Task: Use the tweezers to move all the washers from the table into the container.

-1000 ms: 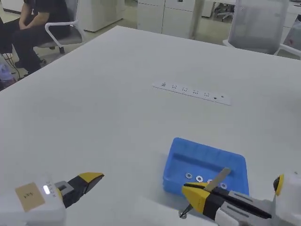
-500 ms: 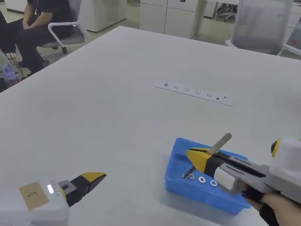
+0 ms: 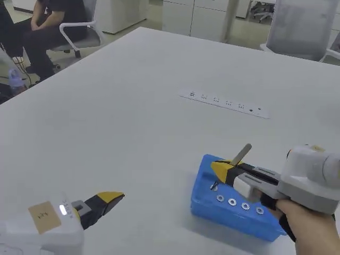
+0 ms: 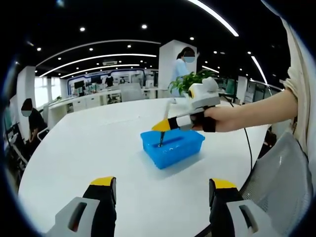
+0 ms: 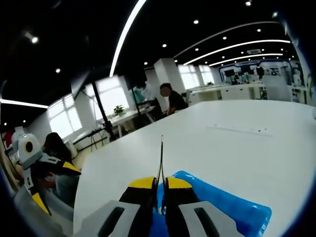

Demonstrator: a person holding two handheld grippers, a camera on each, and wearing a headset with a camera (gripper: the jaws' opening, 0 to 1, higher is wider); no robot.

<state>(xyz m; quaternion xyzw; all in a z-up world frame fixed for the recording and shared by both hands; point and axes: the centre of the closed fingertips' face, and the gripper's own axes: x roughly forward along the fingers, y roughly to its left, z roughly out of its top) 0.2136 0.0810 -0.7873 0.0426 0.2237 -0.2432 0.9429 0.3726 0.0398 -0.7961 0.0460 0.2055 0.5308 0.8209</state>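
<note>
Head view, right gripper (image 3: 222, 169) clamping tweezers (image 3: 240, 154) over container (image 3: 197, 202)

The left gripper (image 3: 110, 198) has a pale grey-white housing and black jaw arms capped with yellow, wedge-shaped tips; a tan sticker (image 3: 42, 215) with small dark marks lies on its top, beside a small lit white light (image 3: 64, 210); the right gripper (image 3: 220, 170) has the same black arms and yellow caps — under a rounded white body; a thin black cable (image 4: 245, 140) trails below the hand (image 4: 217, 118); the sleeve (image 4: 296, 86) is cream — loose and short.
</note>
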